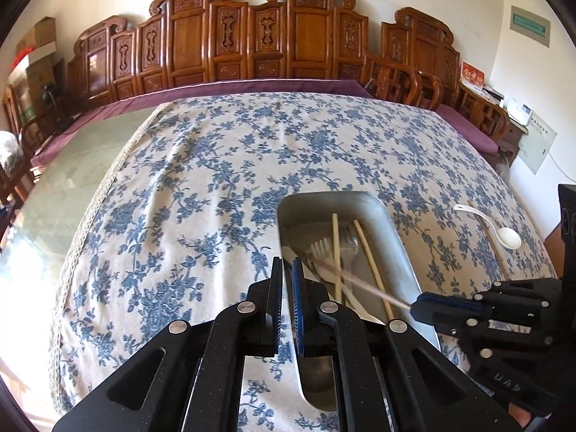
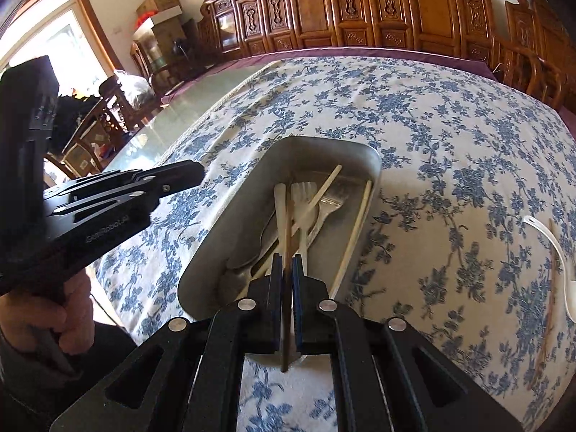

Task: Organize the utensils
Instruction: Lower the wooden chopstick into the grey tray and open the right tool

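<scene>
Right wrist view looks straight down the right hand-held gripper (image 2: 287, 266), whose blue pads pinch a single wooden chopstick (image 2: 288, 223) partway along its length; the stick's forward end reaches out over the metal tray (image 2: 374, 160) and its rear end pokes back between the fingers. In the tray lie more chopsticks (image 2: 354, 232), a white plastic fork (image 2: 300, 194), a metal fork (image 2: 331, 201) and a spoon (image 2: 252, 252), loosely crossed. A white soup spoon (image 2: 561, 262) and one more stick rest on the floral tablecloth (image 2: 450, 136), well right of the tray.

The held chopstick looks light, stiff and smooth, so it will likely pivot or slide in a pinch far from its middle; taking it near mid-length suits it best. The white spoon, probably plastic or ceramic, seems easiest to take by its thin handle rather than the rounded bowl.

Left wrist view adds what the other cannot: the left hand-held gripper (image 1: 287, 270) with its pads pressed together on nothing, hovering at the tray's near left edge, and a side look at the right tool with the chopstick blurred across the tray. Only the right wrist view shows a person's hand (image 2: 77, 320) wrapped round the left tool's handle, and the window side of the room.
</scene>
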A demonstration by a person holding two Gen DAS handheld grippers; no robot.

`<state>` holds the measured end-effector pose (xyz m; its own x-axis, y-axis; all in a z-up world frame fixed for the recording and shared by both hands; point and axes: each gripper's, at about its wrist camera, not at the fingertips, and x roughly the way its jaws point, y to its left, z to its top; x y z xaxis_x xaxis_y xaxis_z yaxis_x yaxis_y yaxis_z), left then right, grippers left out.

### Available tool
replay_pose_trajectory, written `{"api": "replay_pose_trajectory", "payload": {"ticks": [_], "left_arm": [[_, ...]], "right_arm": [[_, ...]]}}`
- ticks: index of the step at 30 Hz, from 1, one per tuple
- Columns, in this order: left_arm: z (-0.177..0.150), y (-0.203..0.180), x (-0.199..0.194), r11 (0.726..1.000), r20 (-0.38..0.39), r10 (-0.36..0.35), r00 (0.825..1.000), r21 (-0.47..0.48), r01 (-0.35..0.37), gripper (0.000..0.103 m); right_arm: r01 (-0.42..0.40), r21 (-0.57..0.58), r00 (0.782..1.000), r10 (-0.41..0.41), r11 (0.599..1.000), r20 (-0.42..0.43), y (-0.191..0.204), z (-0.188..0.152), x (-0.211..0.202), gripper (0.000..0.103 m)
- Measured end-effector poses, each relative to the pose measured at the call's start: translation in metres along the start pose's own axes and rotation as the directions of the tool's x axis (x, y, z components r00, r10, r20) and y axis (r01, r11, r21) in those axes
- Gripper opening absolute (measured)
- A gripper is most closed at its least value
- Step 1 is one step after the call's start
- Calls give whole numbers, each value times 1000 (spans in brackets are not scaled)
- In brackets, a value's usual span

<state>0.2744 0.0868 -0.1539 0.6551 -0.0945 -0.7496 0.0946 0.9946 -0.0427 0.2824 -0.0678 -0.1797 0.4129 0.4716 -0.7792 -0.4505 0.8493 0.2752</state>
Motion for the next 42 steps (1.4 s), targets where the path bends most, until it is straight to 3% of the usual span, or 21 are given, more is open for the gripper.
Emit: {"api": "replay_pose_trajectory", "payload": {"ticks": [23,30,37,42], "left_arm": [[0,10,-1,1000,3,7,1000,-23,-7,4],[0,11,-1,1000,4,6,1000,-23,-6,4],[0,6,-2,1000,5,-3,1000,-18,3,4],[-1,-8,-2,1000,3,-29,1000,-8,29,4]], "right_arm": [[59,49,997,-62,997,45,1,13,20,6],[-29,95,999,28,995,21,-2,7,26,9],[-58,84,998,55,995,43,-11,6,10,10],[13,36,997,-16,999,75,-41,-3,-19,10]]}}
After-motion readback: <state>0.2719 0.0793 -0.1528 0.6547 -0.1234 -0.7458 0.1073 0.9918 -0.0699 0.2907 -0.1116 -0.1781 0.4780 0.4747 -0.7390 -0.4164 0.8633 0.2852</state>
